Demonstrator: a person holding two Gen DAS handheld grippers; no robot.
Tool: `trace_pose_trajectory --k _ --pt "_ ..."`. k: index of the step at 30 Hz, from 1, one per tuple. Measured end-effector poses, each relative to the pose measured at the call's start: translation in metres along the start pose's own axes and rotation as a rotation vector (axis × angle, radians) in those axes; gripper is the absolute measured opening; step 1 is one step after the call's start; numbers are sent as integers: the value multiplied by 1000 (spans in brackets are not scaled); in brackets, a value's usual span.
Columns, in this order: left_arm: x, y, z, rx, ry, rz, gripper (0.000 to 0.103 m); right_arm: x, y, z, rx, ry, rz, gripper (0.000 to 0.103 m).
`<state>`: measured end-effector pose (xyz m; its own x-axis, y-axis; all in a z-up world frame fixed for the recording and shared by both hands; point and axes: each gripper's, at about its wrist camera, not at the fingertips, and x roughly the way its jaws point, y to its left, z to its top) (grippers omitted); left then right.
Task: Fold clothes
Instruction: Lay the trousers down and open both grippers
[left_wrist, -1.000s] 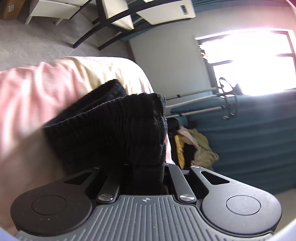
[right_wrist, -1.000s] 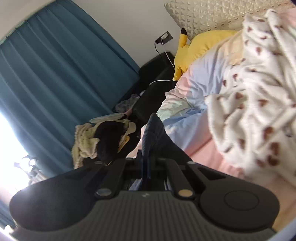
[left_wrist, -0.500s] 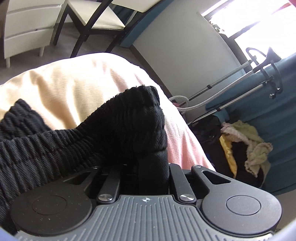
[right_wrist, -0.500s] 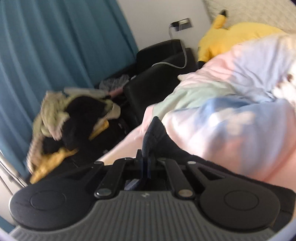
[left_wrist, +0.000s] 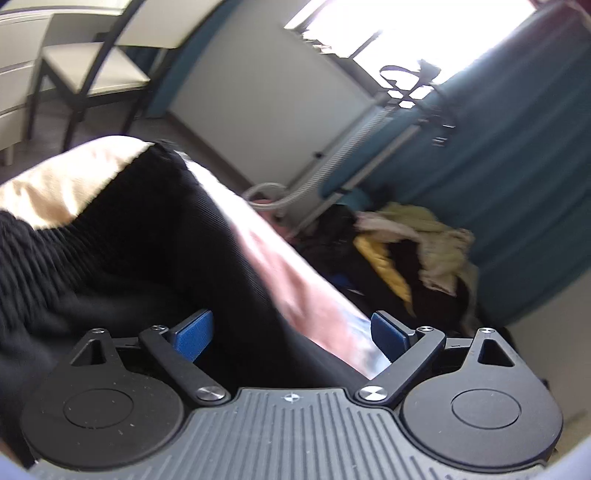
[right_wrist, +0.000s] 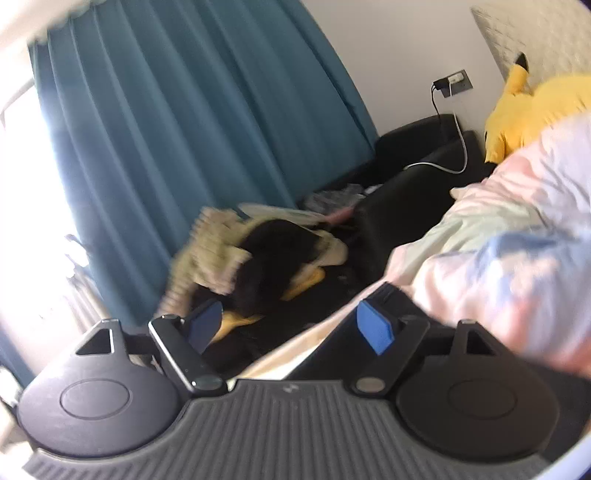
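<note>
A: Left gripper (left_wrist: 291, 332), what state?
B: Jaws spread wide, had just been opening. The black ribbed knit garment (left_wrist: 122, 258) lay btwn the 2 blue pads (left_wrist: 194, 334), but they weren't pressing it. It sat draped on the pastel pink-and-cream bedspread (left_wrist: 295, 291).
A: Right gripper (right_wrist: 291, 325)?
B: Also spread, just been opening w/ nothing pinched. A dark edge of cloth showed just beside its right pad, too blurred to be sure it's the same garment.
A: Around the bedspread?
B: A heap of yellow, cream and black clothes (right_wrist: 258, 254) lay beyond its edge, by the teal curtain (right_wrist: 192, 129). A yellow plush toy (right_wrist: 524, 114) lay at the bedspread's far end.
</note>
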<state>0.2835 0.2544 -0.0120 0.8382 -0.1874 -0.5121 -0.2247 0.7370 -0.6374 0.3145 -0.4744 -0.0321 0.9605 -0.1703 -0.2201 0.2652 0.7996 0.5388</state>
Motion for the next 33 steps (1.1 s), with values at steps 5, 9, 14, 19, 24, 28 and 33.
trace_pose_trajectory --k 5,9,14,19,24,28,33 --pt "-54 -61 -91 85 5 -109 96 -79 -9 -17 186 28 91 82" --pt "-79 -111 -173 263 26 -93 97 -127 -34 -31 284 108 117 82" --pt "-92 -139 -251 521 4 -76 98 -148 -66 -47 345 259 110 82" --pt "-64 -130 -292 575 101 -62 99 -130 -94 -62 443 290 103 82" --pt "-29 -124 -307 593 193 -5 99 -85 -105 -80 454 336 119 82" --pt "-8 -119 -308 523 235 -19 99 -56 -117 -86 522 307 116 82" --pt "6 -113 -304 484 248 -10 99 -19 -117 -75 509 291 118 82"
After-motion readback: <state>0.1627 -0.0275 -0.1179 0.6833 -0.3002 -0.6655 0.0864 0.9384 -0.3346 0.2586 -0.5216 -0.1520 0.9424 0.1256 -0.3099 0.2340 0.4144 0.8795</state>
